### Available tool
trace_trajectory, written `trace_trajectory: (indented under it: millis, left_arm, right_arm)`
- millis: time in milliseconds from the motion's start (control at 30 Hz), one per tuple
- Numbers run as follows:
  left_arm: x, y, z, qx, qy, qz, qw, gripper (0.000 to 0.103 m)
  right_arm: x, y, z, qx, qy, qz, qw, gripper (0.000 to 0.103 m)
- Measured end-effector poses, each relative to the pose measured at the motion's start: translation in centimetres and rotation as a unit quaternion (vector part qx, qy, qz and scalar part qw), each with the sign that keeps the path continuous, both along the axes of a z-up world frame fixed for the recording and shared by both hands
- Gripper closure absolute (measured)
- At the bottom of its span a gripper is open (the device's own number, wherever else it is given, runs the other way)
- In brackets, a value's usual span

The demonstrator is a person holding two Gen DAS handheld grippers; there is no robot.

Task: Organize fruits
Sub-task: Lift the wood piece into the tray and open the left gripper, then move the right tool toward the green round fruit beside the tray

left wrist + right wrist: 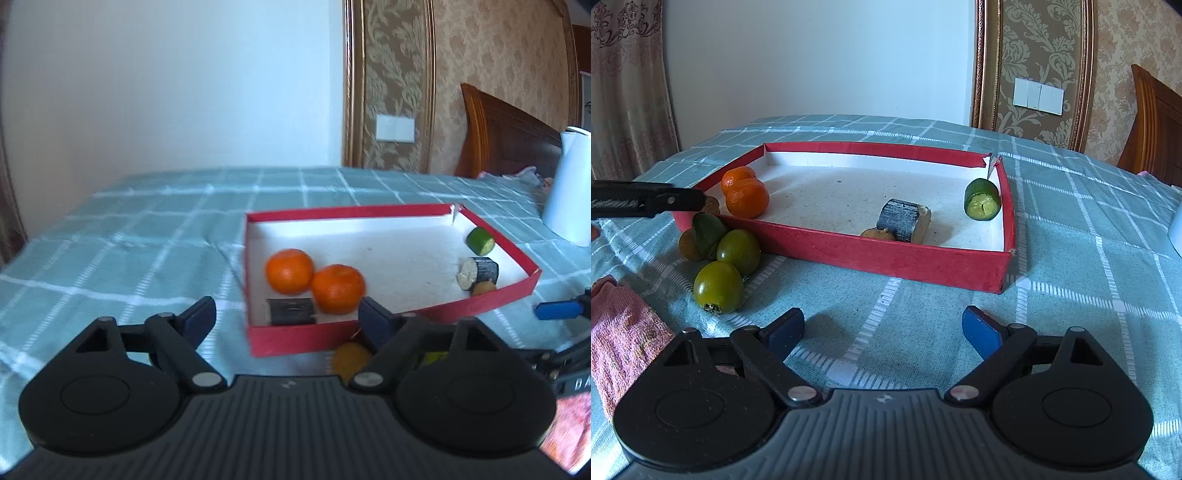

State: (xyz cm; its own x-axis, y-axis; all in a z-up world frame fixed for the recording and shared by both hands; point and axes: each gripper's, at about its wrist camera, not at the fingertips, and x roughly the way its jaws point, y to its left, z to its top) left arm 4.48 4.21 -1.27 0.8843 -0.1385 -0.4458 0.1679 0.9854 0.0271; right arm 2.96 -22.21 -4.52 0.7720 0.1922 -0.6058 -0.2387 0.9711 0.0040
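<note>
A red tray [849, 254] with a white floor lies on the checked cloth. Two oranges [314, 280] [746, 197] sit touching in its near left corner, beside a dark cylinder piece [291, 312]. At the tray's right end lie another dark cylinder piece [905, 219], a small brown fruit [877, 233] and a cut green fruit [982, 199]. Outside the left corner are three green fruits [718, 288] and a brown one [689, 245]. My left gripper [286, 317] is open just short of that corner, holding nothing. My right gripper [882, 325] is open over bare cloth.
A white jug [569, 192] stands at the far right of the table. A pink cloth [624, 332] lies at the near left. A wooden headboard [509, 136] rises behind the table, and the table's left edge falls away beside a curtain.
</note>
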Motion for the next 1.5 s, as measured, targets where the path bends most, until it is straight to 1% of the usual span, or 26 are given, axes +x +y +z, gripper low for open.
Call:
trace_trajectory:
  millis: [67, 100, 167, 267, 367, 400, 500, 567, 633, 800, 900, 1100, 1233, 1400, 1467, 1500]
  left_arm:
    - [-0.9, 0.4, -0.1, 0.002, -0.004, 0.007, 1.0, 0.021]
    - [-1.2, 0.7, -0.3, -0.003, 0.001, 0.004, 1.0, 0.02]
    - [-1.4, 1.2, -0.8, -0.017, 0.029, -0.013, 0.9994, 0.019]
    - [-1.2, 1.5, -2.1, -0.023, 0.058, -0.008, 0.998, 0.019]
    - [-1.0, 1.7, -3.0, -0.025, 0.077, -0.007, 0.9967, 0.019]
    - [-1.0, 1.7, -3.0, -0.024, 0.077, -0.007, 0.9967, 0.018]
    - [-1.0, 1.5, -3.2, -0.019, 0.084, -0.015, 0.9962, 0.007]
    - [-1.1, 1.2, -3.3, -0.007, 0.086, -0.018, 0.9961, 0.004]
    - [-1.0, 1.1, -3.4, -0.004, 0.089, -0.02, 0.9958, 0.0]
    - [-0.8, 1.1, -3.4, -0.001, 0.091, -0.022, 0.9956, 0.0]
    - [-0.8, 1.1, -3.4, 0.0, 0.091, -0.022, 0.9956, 0.0]
    - [-0.8, 1.1, -3.4, 0.0, 0.091, -0.022, 0.9956, 0.0]
    - [-0.8, 1.1, -3.4, 0.0, 0.091, -0.022, 0.9956, 0.0]
    - [-0.8, 1.1, -3.4, 0.0, 0.091, -0.022, 0.9956, 0.0]
    - [-0.8, 1.1, -3.4, 0.0, 0.091, -0.022, 0.9956, 0.0]
    - [-0.8, 1.1, -3.4, 0.0, 0.091, -0.022, 0.9956, 0.0]
  right_arm:
    - [0.0, 0.0, 0.0, 0.0, 0.0, 0.0, 1.0, 0.01]
    - [0.0, 0.0, 0.0, 0.0, 0.0, 0.0, 1.0, 0.01]
    - [0.0, 0.0, 0.0, 0.0, 0.0, 0.0, 1.0, 0.01]
    - [0.0, 0.0, 0.0, 0.0, 0.0, 0.0, 1.0, 0.01]
    - [0.0, 0.0, 0.1, 0.0, 0.0, 0.0, 1.0, 0.01]
    - [0.0, -0.1, 0.1, 0.001, 0.0, 0.0, 1.0, 0.01]
    - [0.0, 0.0, 0.0, 0.005, 0.0, 0.0, 1.0, 0.01]
    - [0.0, 0.1, -0.1, 0.006, 0.0, 0.0, 1.0, 0.01]
    - [-0.1, 0.0, -0.1, 0.007, 0.0, 0.0, 1.0, 0.01]
    - [-0.3, -0.1, 0.0, 0.012, -0.003, -0.002, 1.0, 0.01]
    - [-1.0, -0.2, 0.5, 0.033, -0.016, 0.005, 0.999, 0.01]
    - [-2.7, 1.1, 2.0, 0.082, -0.037, 0.036, 0.995, 0.01]
    - [-2.2, 2.3, 2.4, 0.079, -0.031, 0.037, 0.996, 0.01]
    - [-1.5, 3.7, 2.5, 0.081, -0.021, 0.051, 0.995, 0.01]
    - [-1.3, 4.3, 2.6, 0.086, -0.02, 0.059, 0.994, 0.014]
    - [-1.3, 4.7, 2.7, 0.083, -0.021, 0.061, 0.994, 0.019]
